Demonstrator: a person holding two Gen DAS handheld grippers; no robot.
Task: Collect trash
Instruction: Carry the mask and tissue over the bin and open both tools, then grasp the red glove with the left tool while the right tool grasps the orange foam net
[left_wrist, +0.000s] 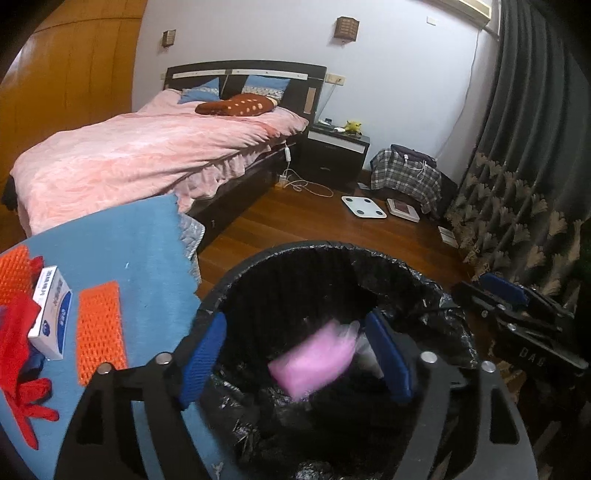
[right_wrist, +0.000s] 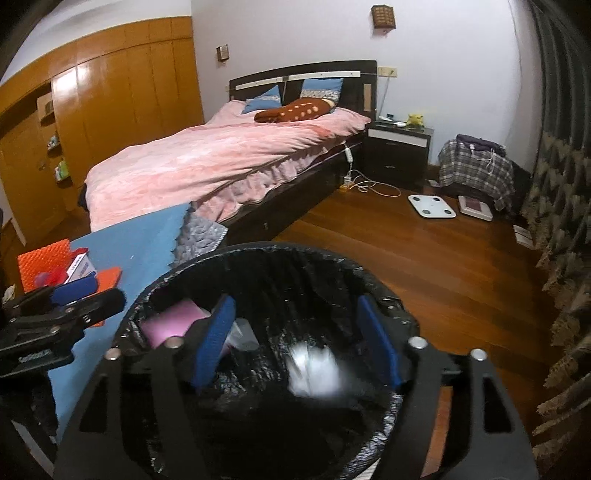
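- The pink packet (left_wrist: 314, 363) is blurred in the mouth of the black-lined bin (left_wrist: 258, 269), free of your left tool (left_wrist: 295, 358), whose blue pads stand spread on either side of it. It looks on course, but it could still glance off the liner.
- A pale, blurred scrap (right_wrist: 317, 369) sits between the spread pads of your right tool (right_wrist: 299, 350), over the bin and touched by neither pad. Light stuff drifts, so it may catch the rim.
- Both tools hang just beside each other over one opening; swing back carelessly and they knock.
- The bin stands just beside the near edge of the blue counter (left_wrist: 140, 236). Bump it and it tips onto the floor.
- The white box (left_wrist: 51, 314), red glove (left_wrist: 18, 354) and orange pads (left_wrist: 99, 332) crowd the counter's left edge; a hurried grab pushes one off.
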